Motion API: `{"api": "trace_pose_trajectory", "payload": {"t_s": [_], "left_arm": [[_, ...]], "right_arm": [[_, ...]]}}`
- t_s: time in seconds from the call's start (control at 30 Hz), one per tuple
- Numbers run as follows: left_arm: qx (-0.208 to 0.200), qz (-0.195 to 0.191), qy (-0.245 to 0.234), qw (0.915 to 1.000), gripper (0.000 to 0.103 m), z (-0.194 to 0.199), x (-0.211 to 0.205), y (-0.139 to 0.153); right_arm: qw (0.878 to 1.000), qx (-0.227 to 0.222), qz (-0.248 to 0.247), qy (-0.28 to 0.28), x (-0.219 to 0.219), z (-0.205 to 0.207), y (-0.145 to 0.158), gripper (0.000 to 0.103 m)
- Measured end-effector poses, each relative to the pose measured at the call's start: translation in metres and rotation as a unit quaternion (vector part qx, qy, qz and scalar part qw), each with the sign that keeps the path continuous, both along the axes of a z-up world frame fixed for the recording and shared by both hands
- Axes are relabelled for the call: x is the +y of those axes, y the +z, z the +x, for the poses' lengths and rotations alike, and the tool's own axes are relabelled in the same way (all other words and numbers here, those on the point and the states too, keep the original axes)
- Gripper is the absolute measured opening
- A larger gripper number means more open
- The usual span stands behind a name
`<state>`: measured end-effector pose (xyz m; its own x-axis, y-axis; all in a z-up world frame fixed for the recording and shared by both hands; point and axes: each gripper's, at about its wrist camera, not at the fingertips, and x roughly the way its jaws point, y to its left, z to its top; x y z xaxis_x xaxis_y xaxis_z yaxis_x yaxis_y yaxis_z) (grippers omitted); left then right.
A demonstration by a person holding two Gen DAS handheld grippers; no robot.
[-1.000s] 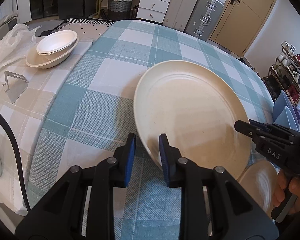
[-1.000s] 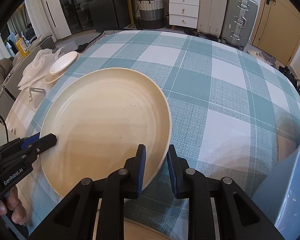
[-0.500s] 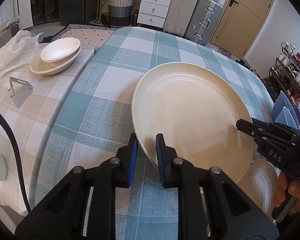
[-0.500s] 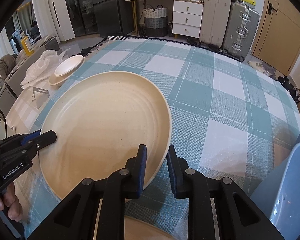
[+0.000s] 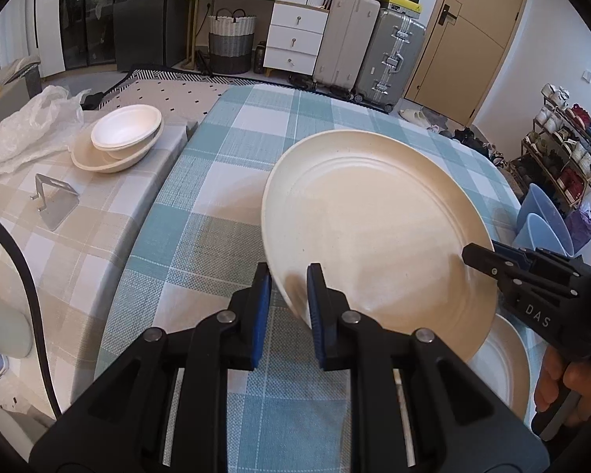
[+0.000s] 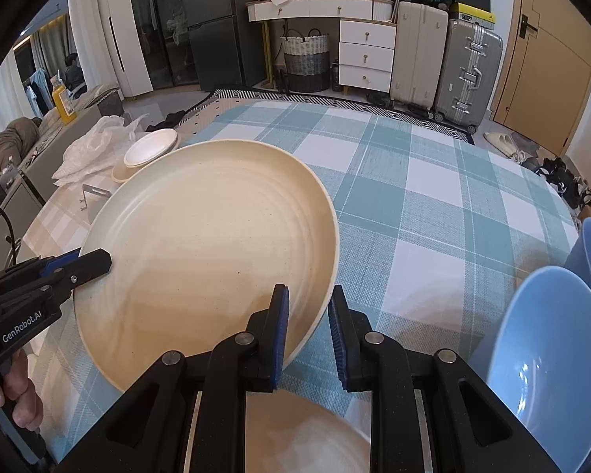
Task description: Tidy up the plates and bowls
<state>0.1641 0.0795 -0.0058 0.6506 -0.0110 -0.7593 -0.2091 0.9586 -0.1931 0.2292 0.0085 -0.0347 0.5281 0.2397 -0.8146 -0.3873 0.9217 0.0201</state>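
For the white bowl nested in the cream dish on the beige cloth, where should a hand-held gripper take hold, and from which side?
Grip the white bowl by its rim, one finger inside and one outside, coming down from above on the near side. Its wall rises above the cream dish it nests in, so that upper edge is free, while the lower body is sunk in the dish. The crumpled plastic bag probably crowds the far left side.

A large plate (image 5: pixel 374 232) sits above the table (image 5: pixel 224 197), stacked bowls (image 5: pixel 122 138) far left.
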Motion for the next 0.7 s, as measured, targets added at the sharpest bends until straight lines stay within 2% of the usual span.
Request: {"api": "trace_pose_trajectory", "payload": {"t_s": [0.3, 0.7], "left_arm": [[-0.018, 0.007, -0.014, 0.9997, 0.016, -0.034, -0.018, 0.028], [-0.025, 0.014, -0.039, 0.9988, 0.016, -0.076, -0.055, 0.047]], "right_arm": [[1.0, -0.021, 0.015, -0.009, -0.014, -0.032, 0.025, 0.021], [0.998, -0.041, 0.032, -0.027, -0.043, -0.083, 0.045, 0.021]]}}
